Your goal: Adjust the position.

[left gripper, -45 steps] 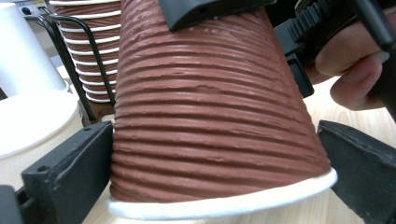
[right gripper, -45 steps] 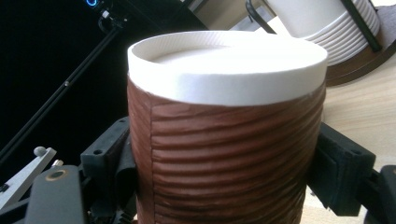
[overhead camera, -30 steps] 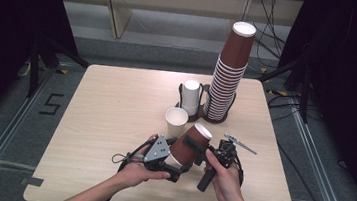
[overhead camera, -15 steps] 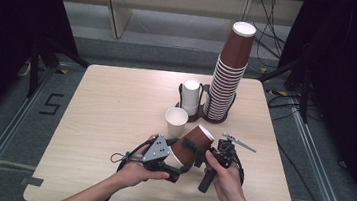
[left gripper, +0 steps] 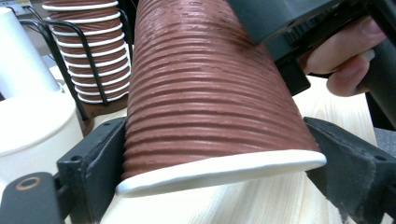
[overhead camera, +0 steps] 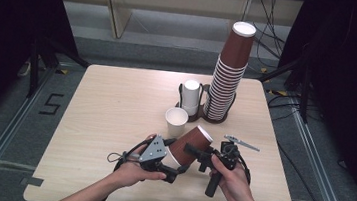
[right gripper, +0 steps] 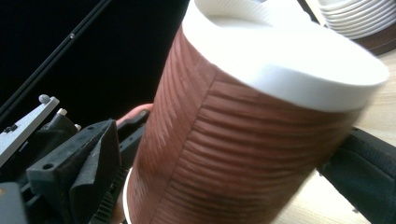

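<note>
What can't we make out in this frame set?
- Brown cup: its inside is hidden; in the left claw view the ribbed wall faces the camera.
- Right claw: whether its pads touch the cup can't be told; the cup covers the right jaw's face.
- White cup: cut off by the left edge and the left claw.
- Holder: base hidden behind the stacks in the high view.

1. Desk (overhead camera: 108, 123): light wooden top with rounded corners.
2. Black wire holder (overhead camera: 204, 114), beyond both tools: stands on the desk, carrying a tall stack of brown cups (overhead camera: 230, 70) and a white cup stack (overhead camera: 191, 96).
3. Single white cup (overhead camera: 176, 122): upright on the desk, just beyond the left tool (overhead camera: 175, 166).
</note>
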`<state>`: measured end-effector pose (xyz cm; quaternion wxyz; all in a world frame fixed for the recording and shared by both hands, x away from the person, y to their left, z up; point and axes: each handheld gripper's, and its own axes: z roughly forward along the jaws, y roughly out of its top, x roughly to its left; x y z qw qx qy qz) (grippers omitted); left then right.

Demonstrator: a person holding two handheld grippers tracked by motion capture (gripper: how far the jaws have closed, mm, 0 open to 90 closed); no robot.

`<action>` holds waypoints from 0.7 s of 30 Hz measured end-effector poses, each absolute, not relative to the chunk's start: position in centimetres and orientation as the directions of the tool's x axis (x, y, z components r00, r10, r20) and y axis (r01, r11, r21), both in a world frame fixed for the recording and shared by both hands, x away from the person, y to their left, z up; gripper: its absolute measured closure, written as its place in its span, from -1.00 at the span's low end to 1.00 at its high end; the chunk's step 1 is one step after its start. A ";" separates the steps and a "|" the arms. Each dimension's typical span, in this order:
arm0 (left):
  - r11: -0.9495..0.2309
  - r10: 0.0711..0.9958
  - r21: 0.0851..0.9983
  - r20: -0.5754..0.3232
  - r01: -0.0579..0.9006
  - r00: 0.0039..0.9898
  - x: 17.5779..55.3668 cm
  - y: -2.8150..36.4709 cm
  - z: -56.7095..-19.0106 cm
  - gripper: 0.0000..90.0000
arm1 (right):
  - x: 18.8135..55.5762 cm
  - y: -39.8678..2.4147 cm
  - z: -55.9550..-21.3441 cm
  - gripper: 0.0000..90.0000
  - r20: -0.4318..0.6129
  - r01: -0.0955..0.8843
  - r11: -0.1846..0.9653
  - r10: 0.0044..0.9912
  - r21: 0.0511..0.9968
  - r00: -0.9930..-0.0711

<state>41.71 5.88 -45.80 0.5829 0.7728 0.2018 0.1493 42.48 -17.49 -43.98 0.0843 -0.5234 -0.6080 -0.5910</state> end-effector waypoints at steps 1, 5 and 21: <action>-0.247 0.487 0.958 -0.004 0.143 0.873 41.7 6.0 -45.7 -0.77 | 42.7 -17.7 -44.2 -0.98 0.683 0.707 -0.224 0.559 0.671 -0.471; -0.246 0.487 0.959 -0.004 0.141 0.874 41.5 6.1 -45.6 -0.78 | 42.3 -17.9 -44.2 -0.98 0.671 0.704 -0.196 0.549 0.682 -0.498; -0.251 0.475 0.960 0.011 0.123 0.880 41.1 7.5 -45.2 -0.77 | 40.7 -19.2 -43.9 -0.97 0.587 0.661 -0.063 0.526 0.748 -0.615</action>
